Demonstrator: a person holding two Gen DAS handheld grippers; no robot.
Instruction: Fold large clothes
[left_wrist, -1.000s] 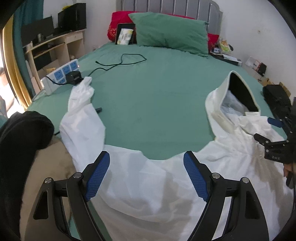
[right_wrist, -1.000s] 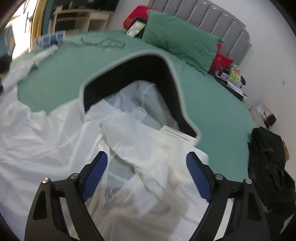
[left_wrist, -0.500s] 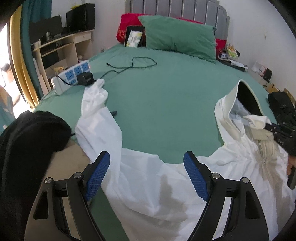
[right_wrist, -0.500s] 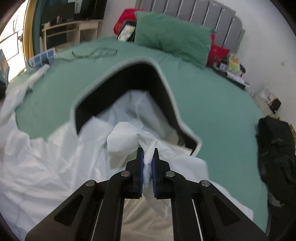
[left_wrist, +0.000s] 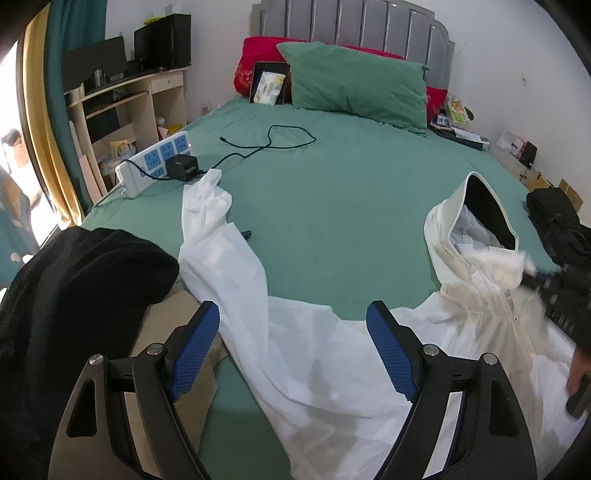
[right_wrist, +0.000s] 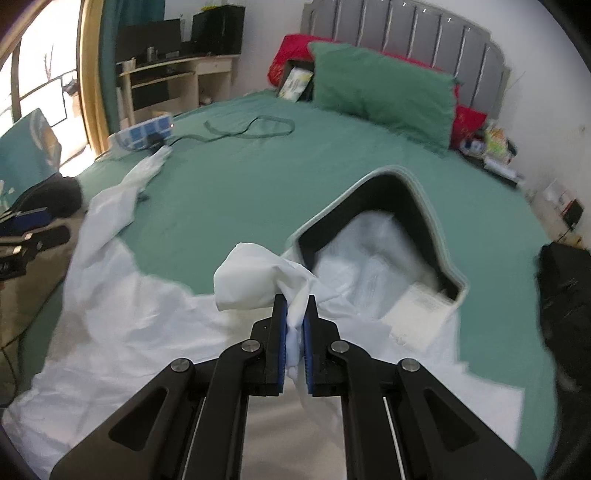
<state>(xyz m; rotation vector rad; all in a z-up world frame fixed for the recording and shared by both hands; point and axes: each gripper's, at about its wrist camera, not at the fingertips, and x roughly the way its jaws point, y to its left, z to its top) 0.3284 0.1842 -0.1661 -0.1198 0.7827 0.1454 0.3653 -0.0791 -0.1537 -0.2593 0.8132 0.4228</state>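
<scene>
Pinching a thin bunch of white jacket (right_wrist: 122, 332), the right gripper (right_wrist: 294, 325) is risking slippage; left gripper (left_wrist: 293, 354) is hovering wide open, empty.

Jacket (left_wrist: 325, 354) was plain white w/ a black hood lining, bed sheet (left_wrist: 332, 206) solid green, pillow (left_wrist: 354, 85) same green w/ red ones behind. Gripper pads (left_wrist: 194, 349) were blue, dotted texture, on black arms. Headboard (right_wrist: 413, 33) grey.
</scene>
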